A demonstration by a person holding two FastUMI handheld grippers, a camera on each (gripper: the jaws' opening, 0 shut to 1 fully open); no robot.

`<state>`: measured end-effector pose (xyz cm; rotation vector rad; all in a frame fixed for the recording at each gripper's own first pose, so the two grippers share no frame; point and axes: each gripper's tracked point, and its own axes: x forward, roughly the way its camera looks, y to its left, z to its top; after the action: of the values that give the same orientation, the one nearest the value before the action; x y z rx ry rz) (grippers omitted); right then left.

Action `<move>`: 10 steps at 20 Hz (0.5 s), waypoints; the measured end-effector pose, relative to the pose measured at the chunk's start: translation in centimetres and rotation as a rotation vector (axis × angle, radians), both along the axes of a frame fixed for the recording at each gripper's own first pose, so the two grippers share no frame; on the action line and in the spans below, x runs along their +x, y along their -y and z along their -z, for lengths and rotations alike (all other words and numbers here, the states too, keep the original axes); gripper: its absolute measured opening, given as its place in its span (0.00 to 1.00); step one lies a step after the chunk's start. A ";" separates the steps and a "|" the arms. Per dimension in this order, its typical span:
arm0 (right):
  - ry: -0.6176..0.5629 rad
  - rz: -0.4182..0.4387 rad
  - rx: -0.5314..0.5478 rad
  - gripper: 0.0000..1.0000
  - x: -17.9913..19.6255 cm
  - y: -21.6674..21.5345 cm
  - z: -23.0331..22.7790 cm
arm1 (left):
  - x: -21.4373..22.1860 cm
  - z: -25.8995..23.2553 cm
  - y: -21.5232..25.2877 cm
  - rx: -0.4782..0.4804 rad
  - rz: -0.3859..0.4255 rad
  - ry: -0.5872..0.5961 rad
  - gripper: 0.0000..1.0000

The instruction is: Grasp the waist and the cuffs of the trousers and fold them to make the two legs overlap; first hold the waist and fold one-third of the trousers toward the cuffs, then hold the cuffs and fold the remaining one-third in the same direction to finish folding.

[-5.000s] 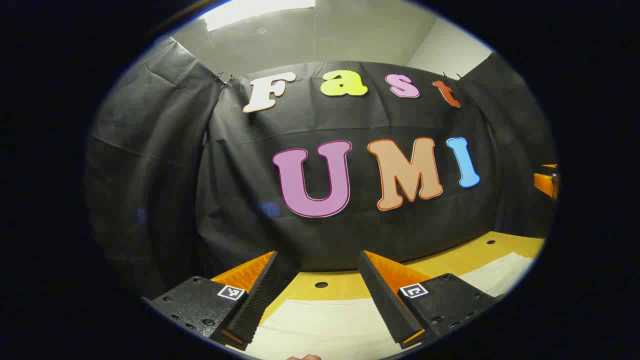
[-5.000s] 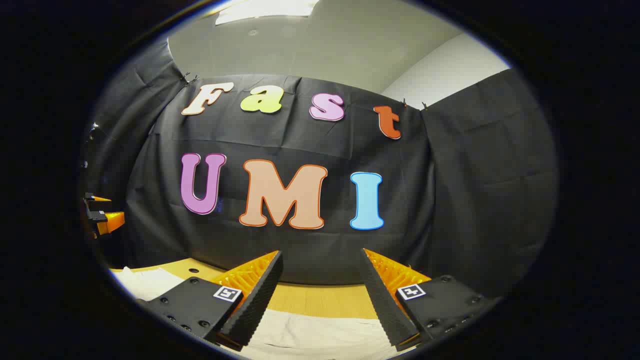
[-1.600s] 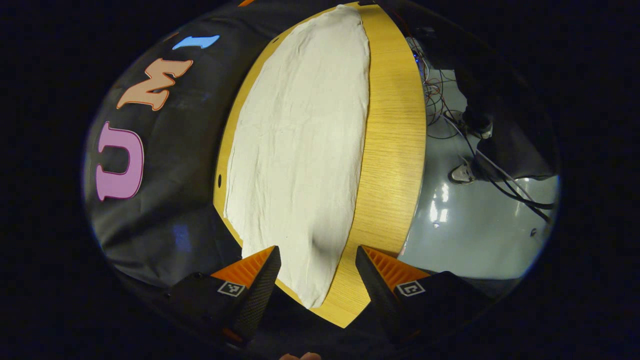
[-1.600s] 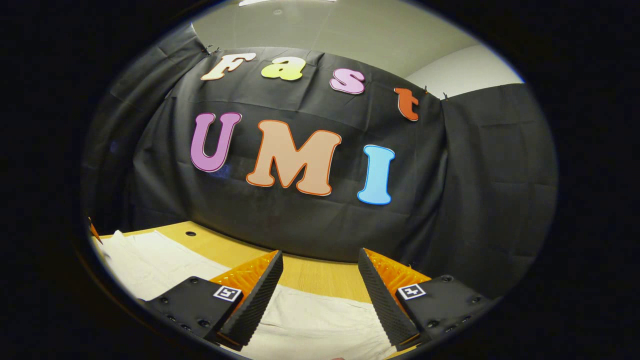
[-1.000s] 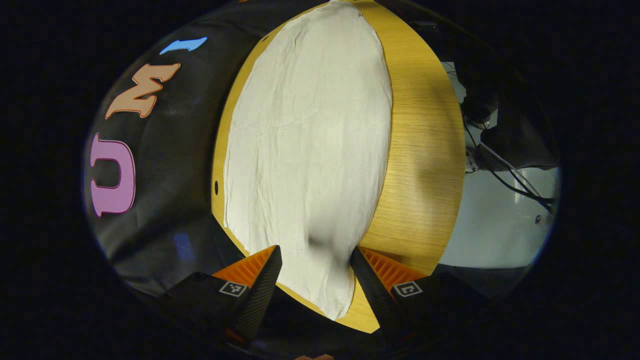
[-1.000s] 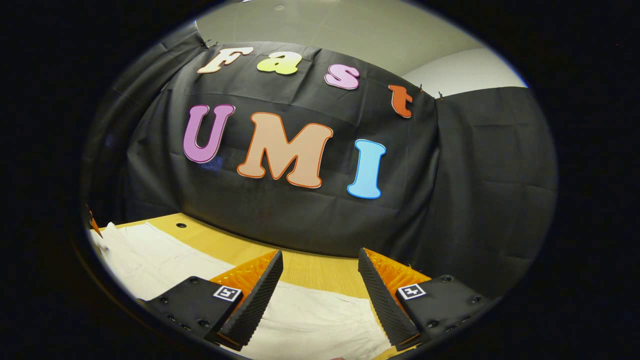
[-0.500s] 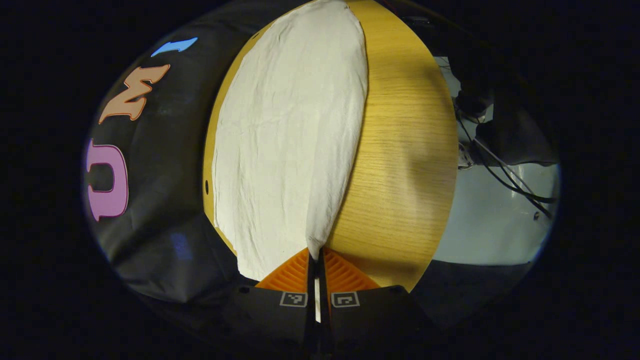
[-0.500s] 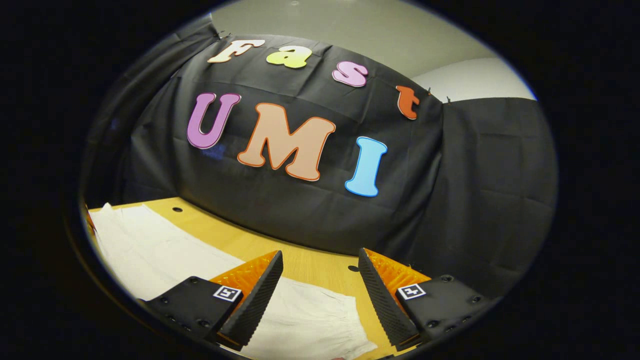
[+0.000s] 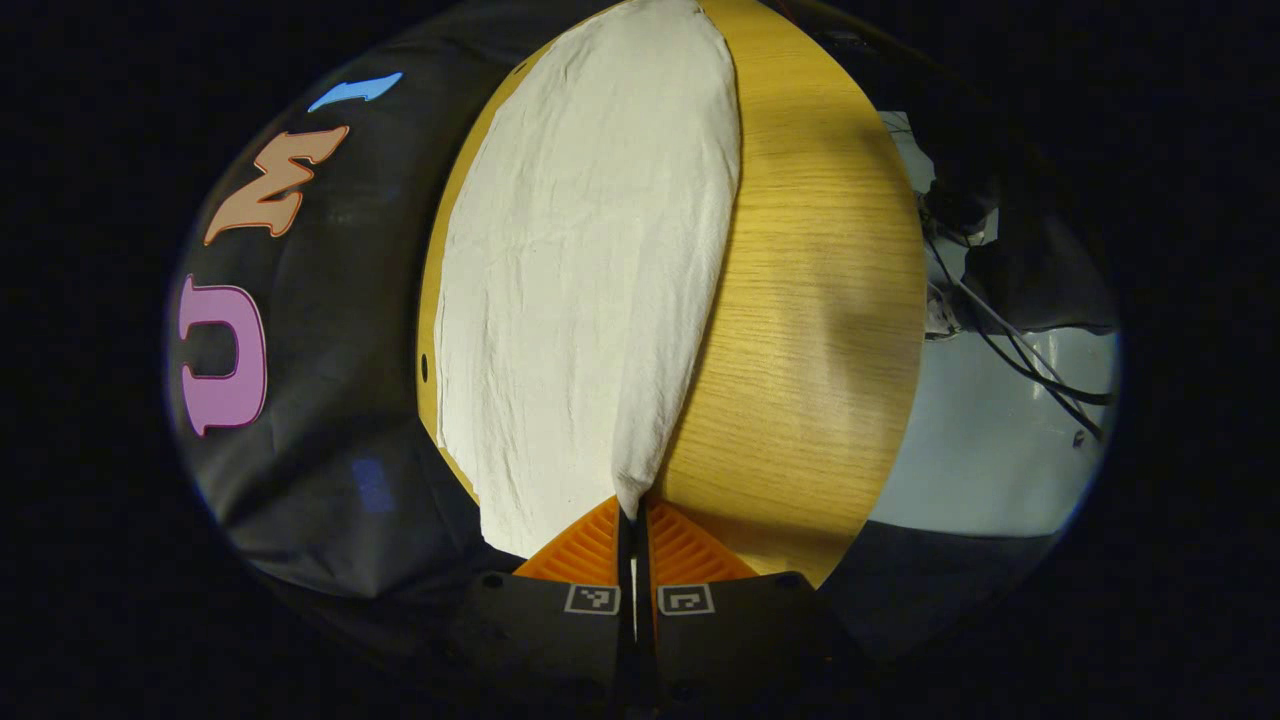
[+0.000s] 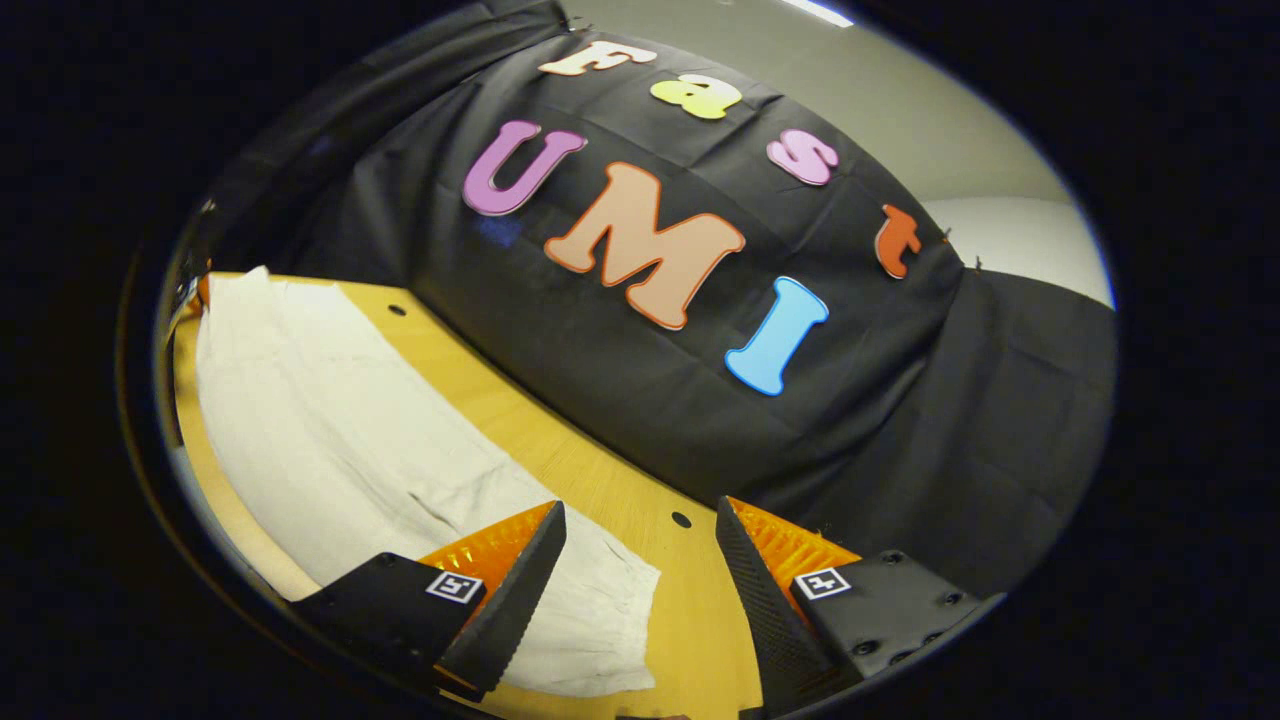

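Currently the trousers [image 9: 590,260] are pinched at an edge, probably a cuff, by the left gripper [image 9: 634,520]; the right gripper [image 10: 640,580] is held wide above their other end on the counter [image 9: 800,330].

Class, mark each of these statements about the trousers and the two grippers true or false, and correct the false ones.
1. The left gripper is shut on an edge of the trousers. True.
2. The right gripper is shut on the trousers. False: it is open, with the cloth's end between and under its fingers.
3. The trousers lie on a wooden table. True.
4. The trousers are dark blue. False: they are off-white.
5. Cables lie on the floor beside the table. True.
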<state>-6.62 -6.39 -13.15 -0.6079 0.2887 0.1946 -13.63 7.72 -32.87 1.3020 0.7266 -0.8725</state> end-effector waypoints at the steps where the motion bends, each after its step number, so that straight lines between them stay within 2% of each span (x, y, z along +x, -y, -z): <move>1: -0.021 -0.031 -0.044 0.97 -0.7 0.2 0.8 | 0.0 0.0 0.0 0.000 -0.002 0.002 0.00; 4: -0.074 -0.110 -0.159 0.97 -2.5 0.9 3.1 | 0.0 0.0 0.0 -0.004 -0.018 0.009 0.00; 10: -0.186 -0.216 -0.300 0.97 -5.6 1.7 7.7 | 0.2 0.1 -0.1 0.002 -0.028 0.043 0.00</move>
<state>-12.27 -8.11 -20.88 -0.9215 0.4368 0.4220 -13.42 7.79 -32.96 1.3054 0.7107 -0.8190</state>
